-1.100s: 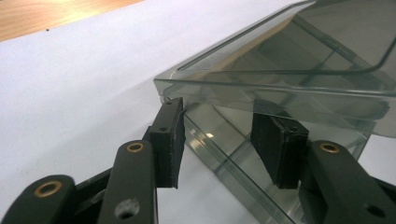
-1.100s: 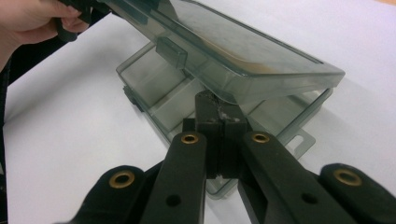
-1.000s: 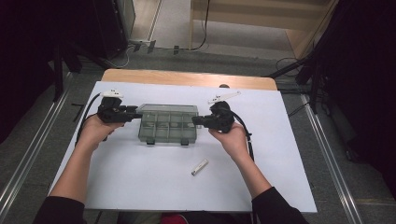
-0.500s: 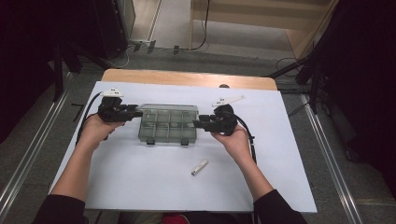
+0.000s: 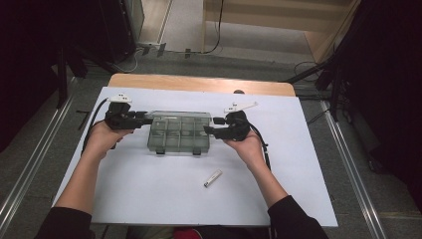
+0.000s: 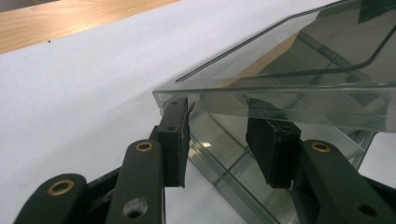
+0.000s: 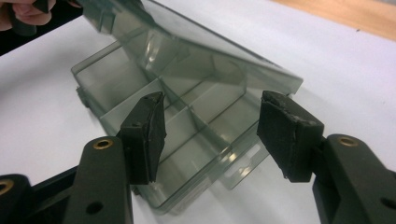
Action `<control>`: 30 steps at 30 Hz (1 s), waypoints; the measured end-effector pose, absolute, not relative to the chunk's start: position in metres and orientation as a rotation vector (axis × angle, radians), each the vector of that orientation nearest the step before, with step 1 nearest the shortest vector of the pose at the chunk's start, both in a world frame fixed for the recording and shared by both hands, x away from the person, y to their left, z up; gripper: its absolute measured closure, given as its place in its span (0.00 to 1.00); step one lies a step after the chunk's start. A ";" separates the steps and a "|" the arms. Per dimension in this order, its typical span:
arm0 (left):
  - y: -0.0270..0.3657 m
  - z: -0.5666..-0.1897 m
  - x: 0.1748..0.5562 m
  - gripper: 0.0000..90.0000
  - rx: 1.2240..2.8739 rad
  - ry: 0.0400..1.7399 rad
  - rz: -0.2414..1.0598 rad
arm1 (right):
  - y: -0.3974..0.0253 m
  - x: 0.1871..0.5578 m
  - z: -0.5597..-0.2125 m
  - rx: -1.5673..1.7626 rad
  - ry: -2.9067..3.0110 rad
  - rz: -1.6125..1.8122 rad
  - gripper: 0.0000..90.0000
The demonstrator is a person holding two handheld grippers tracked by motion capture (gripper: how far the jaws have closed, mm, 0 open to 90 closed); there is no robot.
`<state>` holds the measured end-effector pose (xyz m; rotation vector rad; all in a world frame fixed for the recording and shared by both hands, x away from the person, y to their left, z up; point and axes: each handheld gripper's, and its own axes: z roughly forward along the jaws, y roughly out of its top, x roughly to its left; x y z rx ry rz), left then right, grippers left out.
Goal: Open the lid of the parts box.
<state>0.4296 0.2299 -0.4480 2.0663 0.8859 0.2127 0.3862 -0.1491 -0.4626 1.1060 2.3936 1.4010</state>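
The left gripper (image 5: pixel 145 120) has its jaws apart around the left edge of the raised lid (image 6: pixel 299 60), one pad at the lid's corner, while the right gripper (image 5: pixel 211 130) is spread open just beside the right end of the clear box (image 5: pixel 179 133) in the middle of the white table (image 5: pixel 149 199). To open it well, lift the lid evenly and steady the base on the right so it doesn't slide. A small tube (image 5: pixel 213 178) lies nearer, well apart.

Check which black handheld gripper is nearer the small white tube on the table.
The right gripper: the tube lies toward the person from it, while the left gripper is at the smoky box's other end.
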 end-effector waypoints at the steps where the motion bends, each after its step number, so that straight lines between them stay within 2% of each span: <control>1: 0.230 -0.448 0.430 0.65 2.065 0.886 0.214 | -0.149 0.387 -0.462 1.100 2.390 1.403 0.47; 6: 0.230 -0.447 0.430 0.65 2.061 0.891 0.212 | -0.144 0.392 -0.457 1.078 2.389 1.374 0.48; 30: 0.223 -0.440 0.441 0.65 2.005 0.910 0.240 | -0.140 0.410 -0.447 1.112 2.306 1.334 0.66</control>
